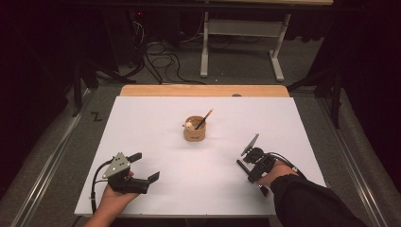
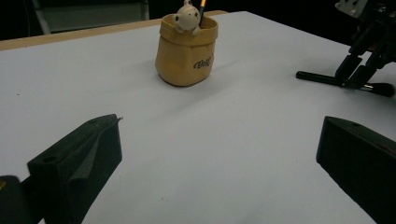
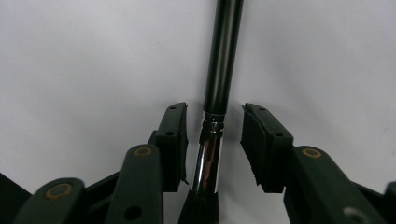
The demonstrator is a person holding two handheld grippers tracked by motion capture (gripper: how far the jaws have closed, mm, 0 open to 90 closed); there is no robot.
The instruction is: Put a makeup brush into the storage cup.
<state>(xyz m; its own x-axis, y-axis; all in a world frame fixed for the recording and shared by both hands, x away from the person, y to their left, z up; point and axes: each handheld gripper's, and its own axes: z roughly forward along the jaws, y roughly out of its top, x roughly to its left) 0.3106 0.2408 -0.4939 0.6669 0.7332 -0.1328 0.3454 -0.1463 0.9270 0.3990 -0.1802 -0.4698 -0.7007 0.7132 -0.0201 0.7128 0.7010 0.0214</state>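
Left tool sits at about 7 o'clock on the white desk, spread wide with nothing in it. Right tool at 4 o'clock straddles a black makeup brush lying flat, jaws narrow but not touching. Tan pouch-shaped cup sits dead center.

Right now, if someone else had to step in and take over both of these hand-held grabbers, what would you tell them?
Left gripper: open, holding nothing, resting near the front left of the white table.
Right gripper: lowered at the front right, jaws open on either side of a black makeup brush lying flat on the table; one pad sits close to its silver collar, the other is apart. Not clamped yet.
The yellow bag-shaped holder stands mid-table, with a pencil and a small white figure at its rim.
Done: the pencil is in the holder.
Left, probably: close on the brush and lift it, perhaps to the holder.
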